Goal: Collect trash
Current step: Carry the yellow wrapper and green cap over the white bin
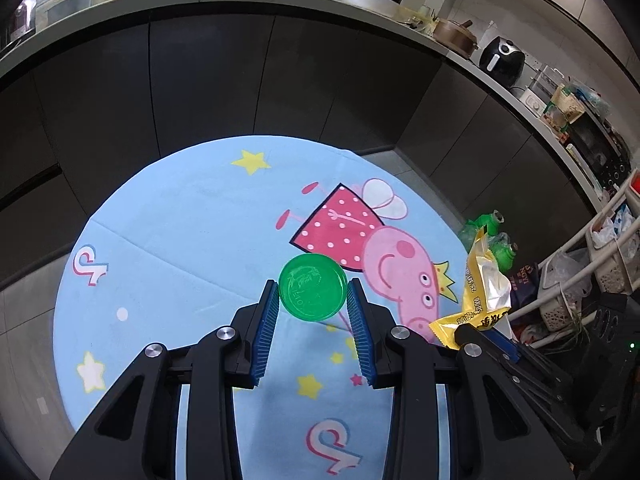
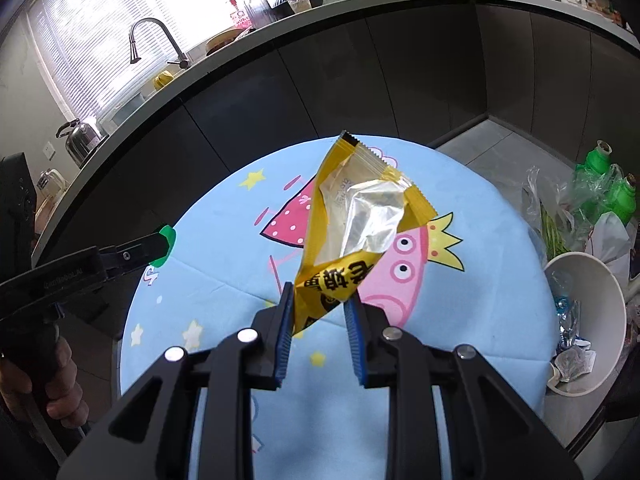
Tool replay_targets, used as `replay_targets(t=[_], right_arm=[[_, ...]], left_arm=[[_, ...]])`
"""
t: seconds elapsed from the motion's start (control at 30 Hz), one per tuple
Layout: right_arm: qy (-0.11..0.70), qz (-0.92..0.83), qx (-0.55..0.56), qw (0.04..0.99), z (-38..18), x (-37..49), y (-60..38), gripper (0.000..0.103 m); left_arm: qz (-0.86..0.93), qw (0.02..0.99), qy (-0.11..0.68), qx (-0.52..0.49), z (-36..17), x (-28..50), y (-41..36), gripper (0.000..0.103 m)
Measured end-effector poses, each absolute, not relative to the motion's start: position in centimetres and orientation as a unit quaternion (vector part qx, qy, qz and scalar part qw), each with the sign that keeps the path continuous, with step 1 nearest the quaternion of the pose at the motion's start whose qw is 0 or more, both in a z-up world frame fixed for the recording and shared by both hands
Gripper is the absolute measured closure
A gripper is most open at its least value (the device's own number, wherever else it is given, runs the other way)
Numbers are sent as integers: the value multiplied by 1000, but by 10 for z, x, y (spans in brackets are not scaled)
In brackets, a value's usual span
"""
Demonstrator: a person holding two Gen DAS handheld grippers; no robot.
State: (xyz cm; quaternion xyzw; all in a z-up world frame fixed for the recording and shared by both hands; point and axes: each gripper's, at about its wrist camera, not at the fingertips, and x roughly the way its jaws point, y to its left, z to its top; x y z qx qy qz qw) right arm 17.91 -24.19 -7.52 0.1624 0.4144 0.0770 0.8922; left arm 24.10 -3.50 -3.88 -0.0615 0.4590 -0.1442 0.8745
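Trash in both grippers now hangs above the round table with the pale blue cartoon-print cloth [image 2: 224,280], and what matters next is where the white plastic bin [image 2: 612,320] lies from that table: on the floor just off its right edge, already holding crumpled wrappers. The right gripper [image 2: 318,304] is nearer the bin; its blue ribbed pads are narrowed onto the lower end of a torn yellow-and-clear foil snack wrapper [image 2: 360,216], whose long axis rises up and away from the fingertips over the table's middle. The left gripper [image 1: 313,300] pinches a flat round translucent green plastic lid [image 1: 313,287] by its rim, disc facing the camera, over the table's centre. Both point steeply down at the cloth. My judgement: the right hand should swing rightward off the table first, the left following across.
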Motion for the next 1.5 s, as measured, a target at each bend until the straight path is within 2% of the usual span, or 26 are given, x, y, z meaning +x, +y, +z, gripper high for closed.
replay_targets(t=[0.27, 0.67, 1.5], right_arm=[[393, 66, 171, 901, -59, 145, -269, 78], [370, 38, 199, 907, -48, 113, -309, 78], [347, -36, 269, 898, -64, 69, -396, 78]], left_arm=[[-176, 880, 440, -33, -8, 205, -70, 70], [-222, 879, 421, 5, 11, 181, -129, 70], [-294, 857, 417, 68, 8, 165, -242, 70]])
